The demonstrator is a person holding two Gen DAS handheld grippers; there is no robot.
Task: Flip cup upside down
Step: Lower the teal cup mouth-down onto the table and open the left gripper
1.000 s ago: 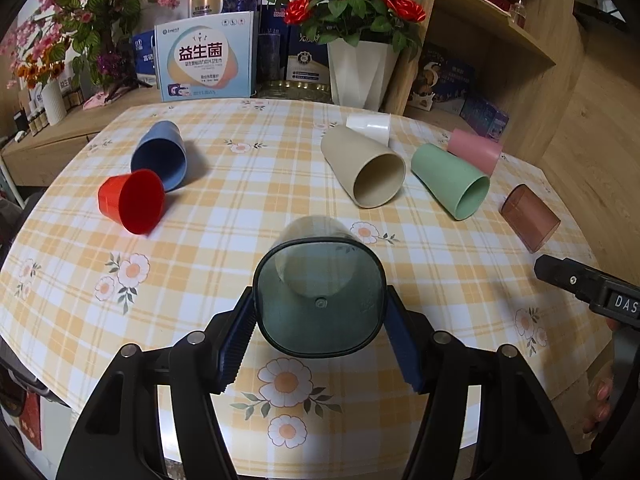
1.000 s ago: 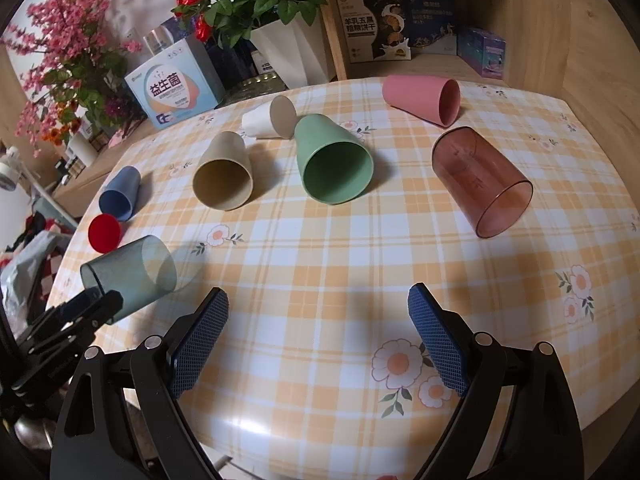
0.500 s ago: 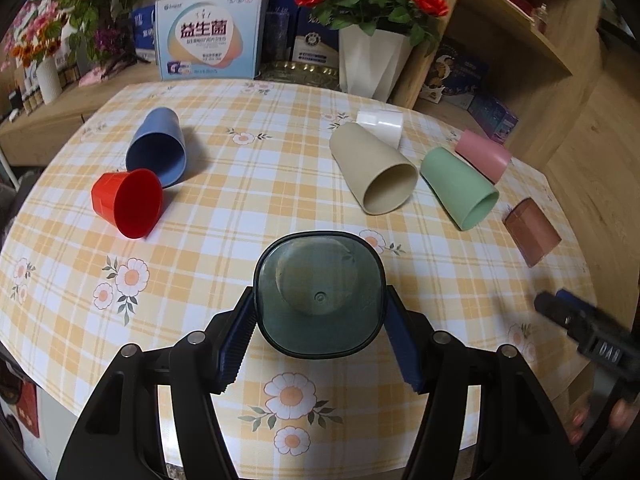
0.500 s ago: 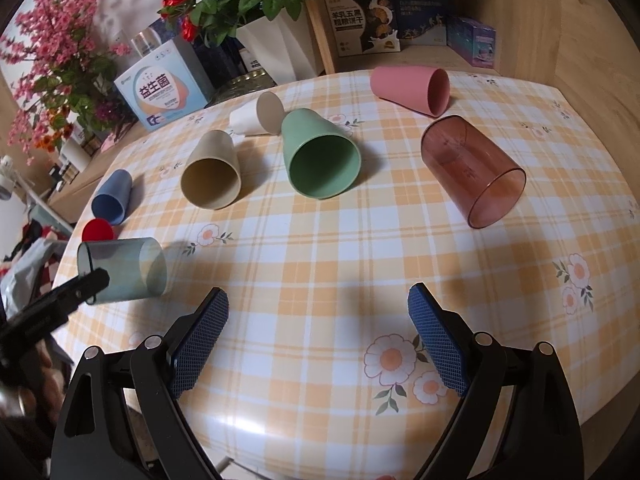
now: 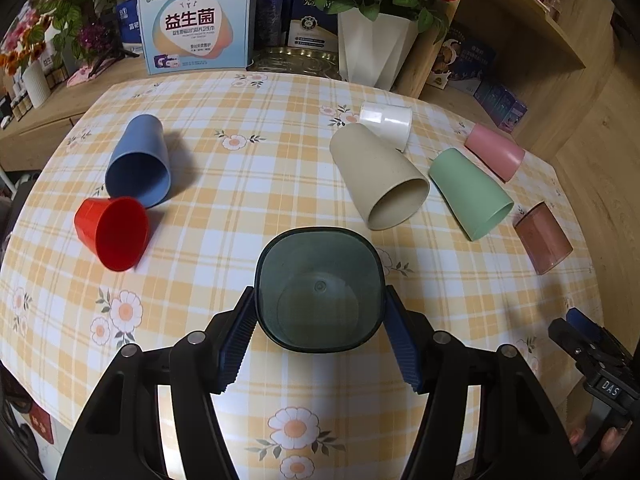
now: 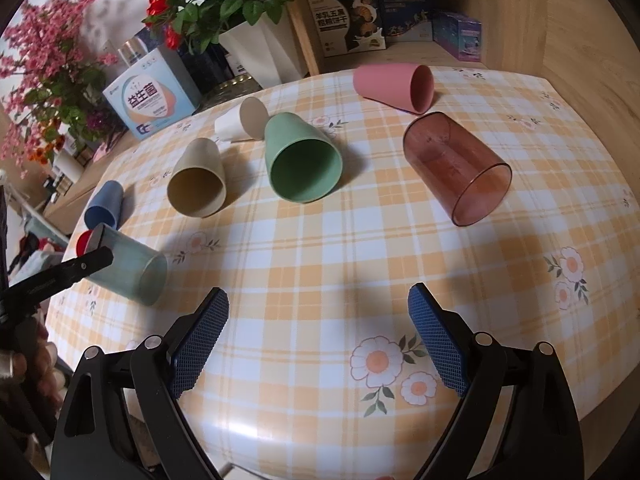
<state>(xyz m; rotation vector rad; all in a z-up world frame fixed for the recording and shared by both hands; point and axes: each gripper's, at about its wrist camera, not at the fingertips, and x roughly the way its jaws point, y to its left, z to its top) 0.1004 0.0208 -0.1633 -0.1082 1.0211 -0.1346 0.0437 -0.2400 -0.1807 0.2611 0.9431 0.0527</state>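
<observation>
**Eight cups on desk, one held by left gripper**

Eight cups total, 1 of each colour. Seven lay on their sides on the checked desk (image 5: 240, 184): blue cup (image 5: 138, 162) and red cup (image 5: 112, 232) touching at left; beige cup (image 5: 378, 178), white cup (image 5: 386, 122), green cup (image 5: 470, 192) and pink cup (image 5: 494, 156) grouped at centre-right; clear brown cup (image 6: 456, 166) apart, nearest the right edge.

8th was the grey-green translucent cup (image 5: 318, 290), clamped by the left gripper (image 5: 318, 320), pads on both sides near the rim, mouth facing the cam. Right wrist view showed this cup (image 6: 128, 270) tilted, base angled down toward the desk near its left-front edge; contact w/ the surface can't be told.

Right gripper (image 6: 318, 336) stood wide apart, nothing between its fingers, over the front of the desk.

Open room: broad bare strip across front and middle of desk, btw the held cup and the brown cup. Back edge crowded by a white vase (image 5: 376, 50) w/ red roses and a box (image 5: 196, 38); wooden shelf (image 6: 400, 50) at right rear.
</observation>
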